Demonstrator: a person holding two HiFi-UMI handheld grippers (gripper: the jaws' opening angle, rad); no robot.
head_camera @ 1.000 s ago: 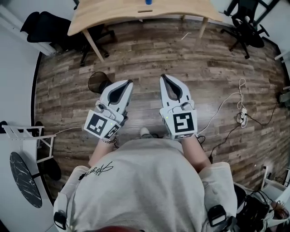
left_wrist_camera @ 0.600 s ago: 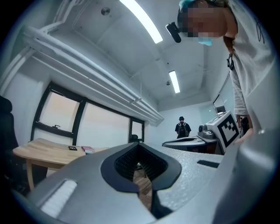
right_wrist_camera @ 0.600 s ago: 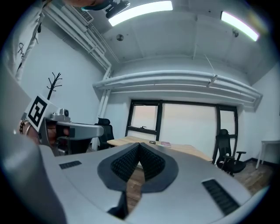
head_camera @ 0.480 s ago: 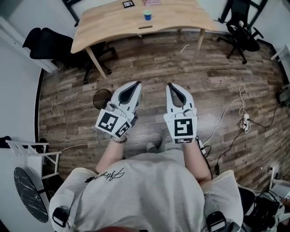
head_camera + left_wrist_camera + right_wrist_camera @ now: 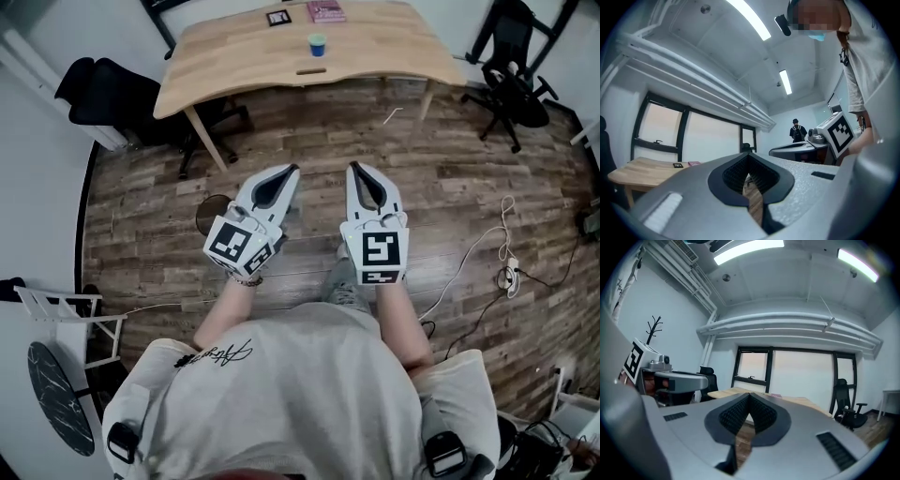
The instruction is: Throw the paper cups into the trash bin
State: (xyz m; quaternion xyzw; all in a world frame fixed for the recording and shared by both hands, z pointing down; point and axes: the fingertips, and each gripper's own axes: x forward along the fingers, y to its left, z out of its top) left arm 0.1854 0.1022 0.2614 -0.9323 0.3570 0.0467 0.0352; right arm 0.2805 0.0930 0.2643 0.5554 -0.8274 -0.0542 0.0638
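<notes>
We carry the left claw (image 5: 284, 172) and the right claw (image 5: 358, 169) pressed shut and empty, side by side above the floor (image 5: 450, 178). The paper cup (image 5: 318, 44) stands upright on the desk (image 5: 225, 58), well ahead. We judge it light and crushable: grip its wall gently, near mid-height.

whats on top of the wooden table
On the wooden table: a paper cup, a pink book, a black-and-white marker card and a dark strip near its front edge. Its far edge is out of frame.
</notes>
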